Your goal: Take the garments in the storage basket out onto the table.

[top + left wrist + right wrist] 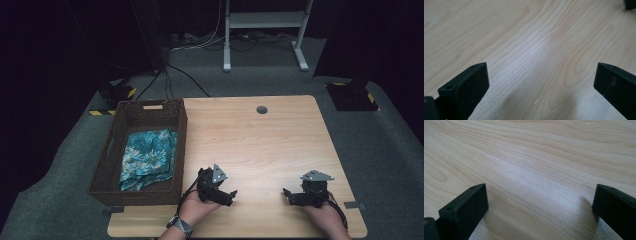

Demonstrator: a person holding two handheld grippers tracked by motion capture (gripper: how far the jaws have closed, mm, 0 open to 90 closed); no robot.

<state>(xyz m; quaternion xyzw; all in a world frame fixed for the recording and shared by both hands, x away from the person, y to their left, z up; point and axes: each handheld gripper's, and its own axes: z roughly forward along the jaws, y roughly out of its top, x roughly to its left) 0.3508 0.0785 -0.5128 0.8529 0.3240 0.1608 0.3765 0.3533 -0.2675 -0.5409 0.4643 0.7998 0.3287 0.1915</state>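
Dark curtains and grey carpet ring a pale wooden desk (270, 145), and at its left edge sits a brown woven basket (116, 155) with a folded teal floral cloth (148, 159) lying inside it. Down at the near edge the left hand-held gripper (231, 195) rests just beside the basket's right wall, close to the cloth but apart from it, jaws spread wide over bare wood in the left gripper view. Over to the right, well apart from basket and cloth, the right hand-held gripper (286, 194) sits on the desk with its jaws likewise released and nothing between them.
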